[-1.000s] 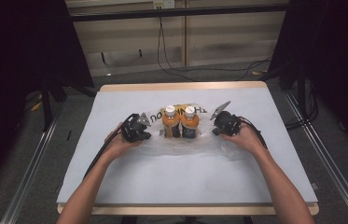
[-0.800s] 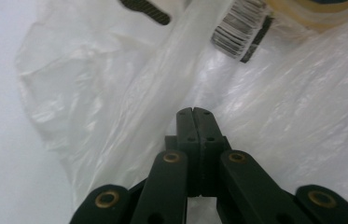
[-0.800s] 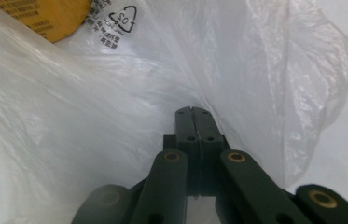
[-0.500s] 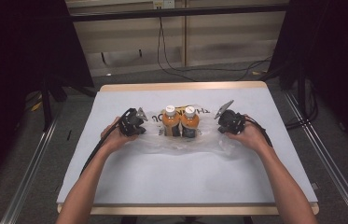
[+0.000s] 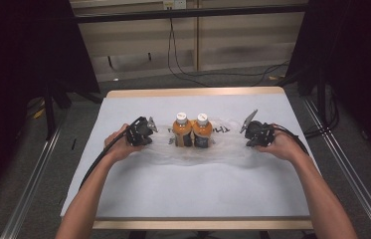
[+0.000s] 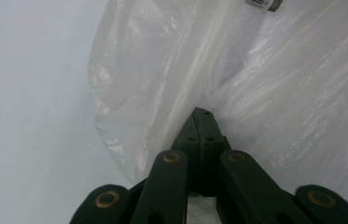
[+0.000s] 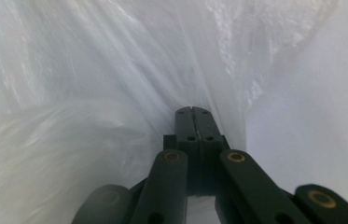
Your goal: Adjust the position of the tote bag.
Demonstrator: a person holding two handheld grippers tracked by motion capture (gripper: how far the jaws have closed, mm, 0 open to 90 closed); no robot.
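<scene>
Both grippers — left gripper (image 5: 145, 132) and right gripper (image 5: 250, 133) — are clamped on the plastic bag (image 5: 230, 144) lying mid-table (image 5: 183, 194) around two bottles (image 5: 193, 130); pulling evenly keeps them upright.

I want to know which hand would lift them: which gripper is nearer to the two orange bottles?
Left, narrowly. The left gripper grips the plastic bag left of the bottles; the right gripper grips it farther off.

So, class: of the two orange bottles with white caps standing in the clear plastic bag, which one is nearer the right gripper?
The orange bottle on the high view's right; its twin stands nearer the left gripper.
</scene>
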